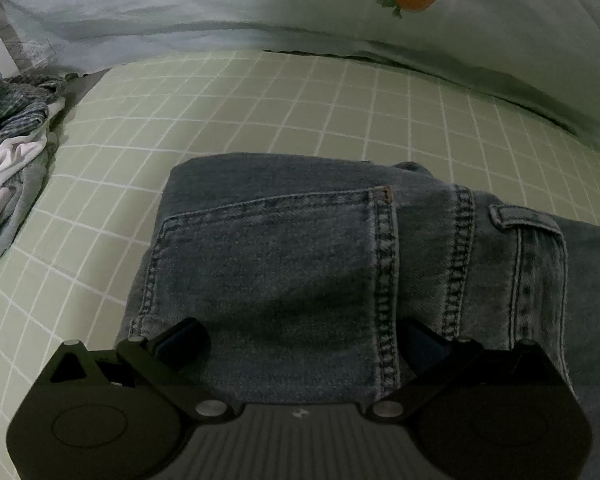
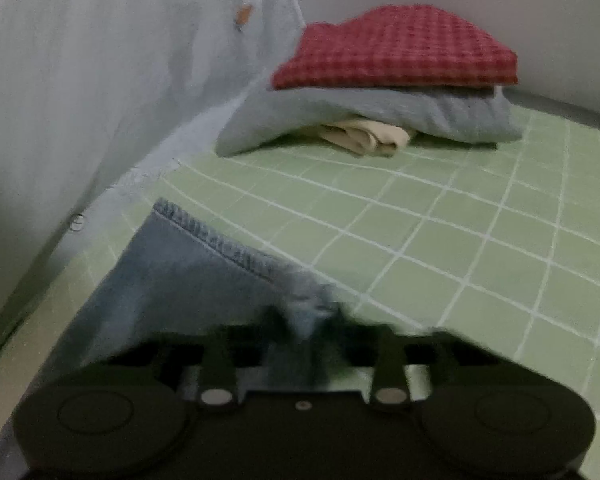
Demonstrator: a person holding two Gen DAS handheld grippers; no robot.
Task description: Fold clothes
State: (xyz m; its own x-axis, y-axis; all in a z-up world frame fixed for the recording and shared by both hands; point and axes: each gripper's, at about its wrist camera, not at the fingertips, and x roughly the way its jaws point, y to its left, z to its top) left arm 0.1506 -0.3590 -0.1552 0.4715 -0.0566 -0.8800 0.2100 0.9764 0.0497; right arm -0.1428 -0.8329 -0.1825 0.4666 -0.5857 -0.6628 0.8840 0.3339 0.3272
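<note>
Jeans (image 1: 300, 248) under spread left gripper (image 1: 304, 344); right gripper (image 2: 306, 330) seemingly pinching hem.

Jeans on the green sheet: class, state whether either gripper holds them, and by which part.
The right gripper pinches the jeans near a stitched hem edge. The left gripper holds nothing; its fingers are spread over the back pocket.

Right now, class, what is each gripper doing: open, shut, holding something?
Left gripper: open, fingers spread over the jeans, gripping nothing.
Right gripper: shut on the jeans hem, though the view is blurred.
</note>
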